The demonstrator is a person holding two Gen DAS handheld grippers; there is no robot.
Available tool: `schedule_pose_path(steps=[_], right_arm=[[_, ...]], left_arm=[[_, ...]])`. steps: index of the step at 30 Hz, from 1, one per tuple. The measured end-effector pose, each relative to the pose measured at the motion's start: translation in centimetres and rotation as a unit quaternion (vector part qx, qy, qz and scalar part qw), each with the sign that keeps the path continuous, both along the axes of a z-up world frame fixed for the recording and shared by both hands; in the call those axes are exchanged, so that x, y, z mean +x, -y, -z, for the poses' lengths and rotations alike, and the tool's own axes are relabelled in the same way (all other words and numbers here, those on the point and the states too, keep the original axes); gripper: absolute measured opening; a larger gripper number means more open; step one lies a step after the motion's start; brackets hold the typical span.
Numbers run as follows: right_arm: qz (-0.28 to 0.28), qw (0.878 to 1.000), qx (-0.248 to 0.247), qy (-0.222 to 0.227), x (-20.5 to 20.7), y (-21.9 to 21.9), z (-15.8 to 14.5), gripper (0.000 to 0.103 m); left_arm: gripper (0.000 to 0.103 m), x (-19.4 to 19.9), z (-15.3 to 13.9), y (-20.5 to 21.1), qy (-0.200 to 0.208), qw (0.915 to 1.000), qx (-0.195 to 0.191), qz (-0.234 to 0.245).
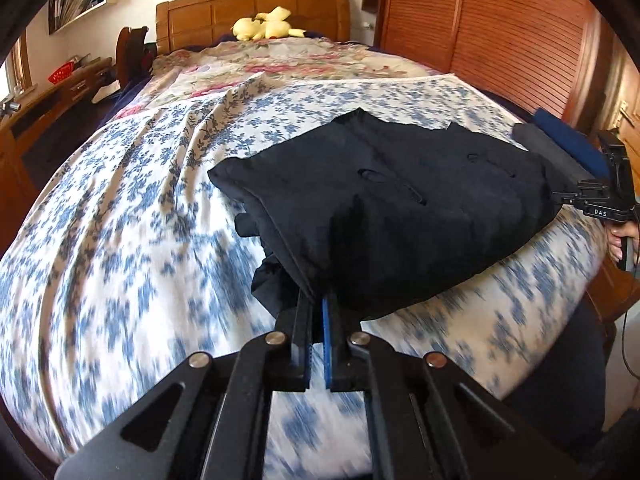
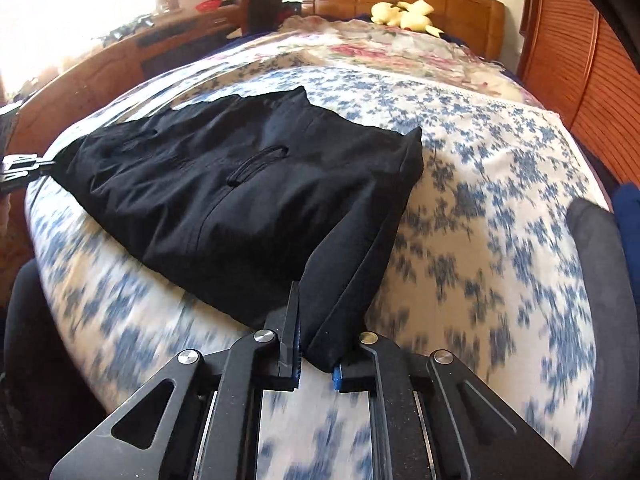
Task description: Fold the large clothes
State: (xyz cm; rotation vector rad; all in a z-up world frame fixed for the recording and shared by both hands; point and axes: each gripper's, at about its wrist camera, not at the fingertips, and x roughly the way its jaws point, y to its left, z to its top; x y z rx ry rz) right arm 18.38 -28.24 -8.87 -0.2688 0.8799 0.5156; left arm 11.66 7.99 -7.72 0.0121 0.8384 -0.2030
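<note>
Black garment (image 1: 392,208) lay partly folded on the bed's blue-floral sheet (image 1: 120,208), toward the near end of the bed, spread flat across its middle with both near corners lifted off the sheet. Left gripper (image 1: 318,308) was clenched on the garment's near-left corner, jaws almost together with bunched fabric edges pinched between the blue pads. Right gripper (image 2: 316,344) was clamped on the near-right corner, a thicker fold of cloth wedged between its jaws, so they sat slightly apart around it. In the left wrist view the right gripper (image 1: 560,196) showed at the far right edge, cloth stretched to it, with a hand (image 1: 622,240) partly visible behind. A slit pocket (image 2: 256,164) faced up on the garment. A pink-floral quilt (image 1: 280,60) covered the far half of the bed, yellow plush toy (image 1: 268,26) up by the wooden headboard (image 1: 256,8). Slatted wooden wardrobe doors (image 1: 500,32) stood along the right side. Sheet near the cameras was motion-blurred.
</note>
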Motion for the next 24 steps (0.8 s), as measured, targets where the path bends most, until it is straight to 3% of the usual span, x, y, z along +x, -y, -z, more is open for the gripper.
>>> schedule_pose_path(steps=[7,9,13,17,24], right_arm=[[0.016,1.000,0.007,0.001,-4.4,1.1,-1.0,0.011],[0.021,1.000,0.005,0.001,-4.3,1.1,-1.1,0.014],[0.038,0.999,-0.002,0.011,-3.8,1.3,-1.7,0.036],[0.040,0.999,0.028,0.017,-3.3,2.1,-3.1,0.039],[0.043,0.998,0.006,0.034,-0.3,0.7,-4.0,0.049]], left_arm=[[0.003,-4.2,-0.3,1.2,0.012,0.9999,-0.003,-0.010],[0.006,-4.4,-0.5,1.3,0.016,0.9997,0.000,-0.016],[0.008,-4.6,-1.6,1.2,0.040,0.9991,0.005,-0.011],[0.012,-4.7,-2.3,0.7,0.051,0.9986,0.000,-0.013],[0.025,-5.0,-3.2,-0.4,0.072,0.9969,-0.014,-0.028]])
